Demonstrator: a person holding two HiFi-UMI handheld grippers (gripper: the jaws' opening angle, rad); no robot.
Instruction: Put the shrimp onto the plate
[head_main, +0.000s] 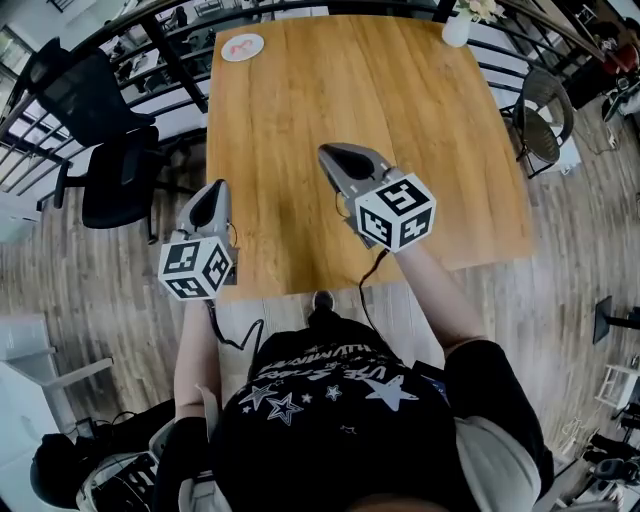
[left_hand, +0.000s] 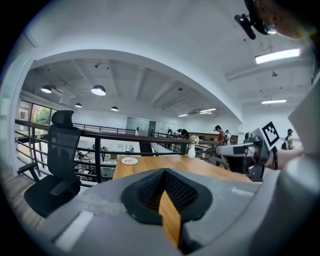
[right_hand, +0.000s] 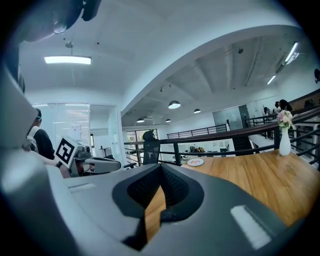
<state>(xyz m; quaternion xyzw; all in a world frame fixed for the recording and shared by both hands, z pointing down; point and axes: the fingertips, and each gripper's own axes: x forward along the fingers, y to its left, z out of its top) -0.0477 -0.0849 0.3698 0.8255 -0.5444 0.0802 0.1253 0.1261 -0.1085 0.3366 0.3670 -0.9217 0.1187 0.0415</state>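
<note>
left tool (head_main: 213, 192) and right tool (head_main: 330, 153) closed, empty; plate (head_main: 242, 47) far ahead, well apart.

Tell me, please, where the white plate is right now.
In the head view the plate sits at the table's far left corner, across from the vase at the far right corner.

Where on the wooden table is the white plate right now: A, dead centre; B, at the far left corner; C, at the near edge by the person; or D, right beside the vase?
B: in the head view the plate sits at the far left corner of the table, while the vase stands apart from it at the far right corner.
</note>
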